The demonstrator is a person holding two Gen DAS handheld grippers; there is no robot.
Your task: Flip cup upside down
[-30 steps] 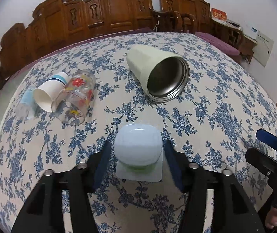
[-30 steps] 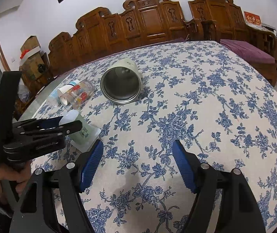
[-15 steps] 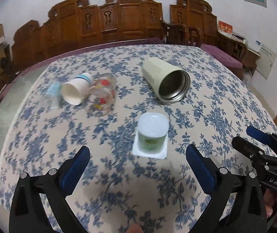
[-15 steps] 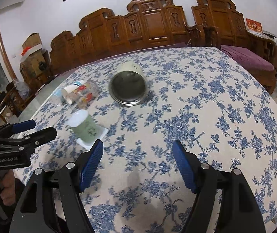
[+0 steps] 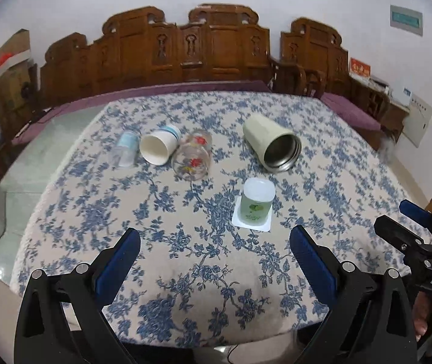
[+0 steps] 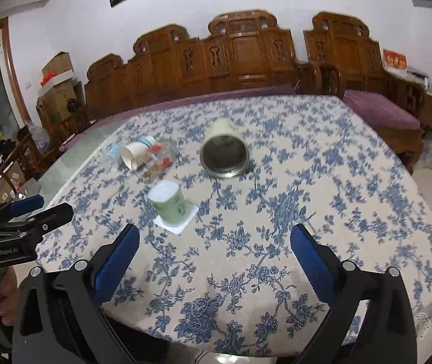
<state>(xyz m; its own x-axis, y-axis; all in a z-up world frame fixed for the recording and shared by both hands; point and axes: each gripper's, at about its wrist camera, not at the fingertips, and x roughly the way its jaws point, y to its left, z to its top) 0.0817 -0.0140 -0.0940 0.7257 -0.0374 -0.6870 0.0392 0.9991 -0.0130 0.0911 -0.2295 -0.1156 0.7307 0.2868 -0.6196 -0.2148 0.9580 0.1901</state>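
Observation:
A small green cup (image 5: 254,205) with a white square rim stands upside down, rim flat on the flowered tablecloth; it also shows in the right wrist view (image 6: 169,203). My left gripper (image 5: 215,259) is open and empty, pulled back near the table's front edge, well short of the cup. My right gripper (image 6: 215,254) is open and empty, also back at the front edge. Each gripper shows at the side of the other's view.
A cream steel-lined tumbler (image 5: 272,145) lies on its side behind the cup. A clear printed glass (image 5: 193,156), a white paper cup (image 5: 159,147) and a small clear cup (image 5: 125,148) lie on their sides at the left. Carved wooden chairs (image 5: 216,48) line the far side.
My left gripper has opened, let go of the green cup and drawn back toward the table's front edge. My right gripper has also drawn back a little.

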